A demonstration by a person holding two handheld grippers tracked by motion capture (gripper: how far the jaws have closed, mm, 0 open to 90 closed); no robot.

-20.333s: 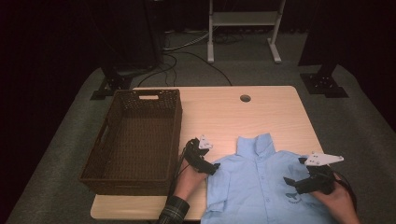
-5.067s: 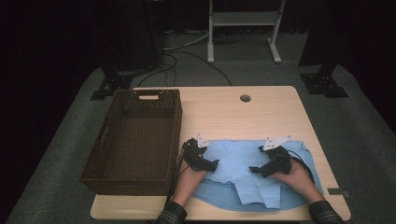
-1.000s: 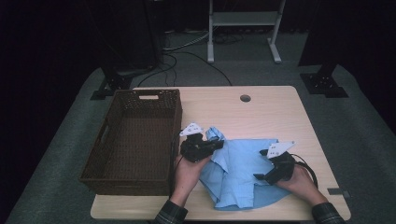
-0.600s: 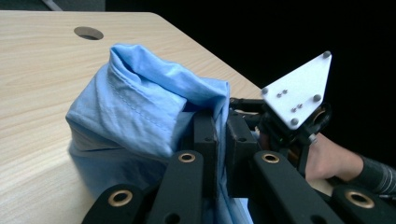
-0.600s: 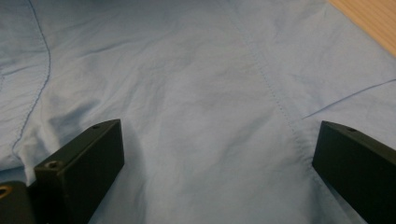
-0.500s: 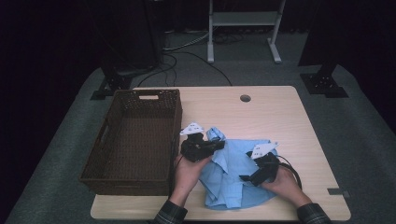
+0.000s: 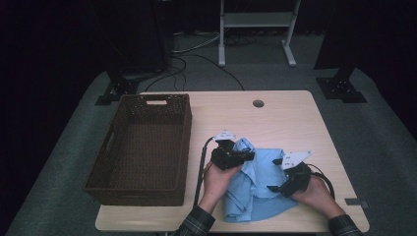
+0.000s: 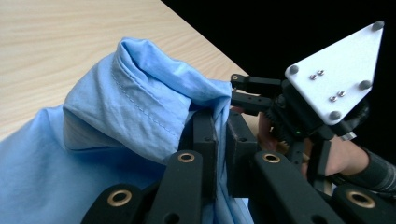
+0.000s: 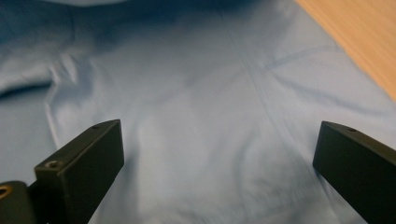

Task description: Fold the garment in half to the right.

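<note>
A light blue shirt [image 7: 255, 184] lies bunched and partly folded on the near right of the wooden table [image 7: 275, 123]. My left gripper [image 7: 244, 156] is shut on a raised fold of the shirt [image 8: 140, 100], lifting it off the table. In the left gripper view the cloth is pinched between the two black jaws. My right gripper [image 7: 274, 188] hovers low over the shirt's right part, jaws wide open with nothing between them. The right gripper view looks straight down on smooth blue cloth [image 9: 201, 121] between its spread fingers [image 9: 84, 158].
A dark brown wicker basket [image 7: 113, 177] stands empty on the table's left side. A round cable hole [image 7: 258, 103] sits near the far edge. Bare wood extends beyond the shirt toward the back. Dark stands and cables lie on the grey floor behind.
Over the last second my right gripper slid left across the shirt, then drew slightly back to the right. The left gripper kept its hold on the raised fold.
</note>
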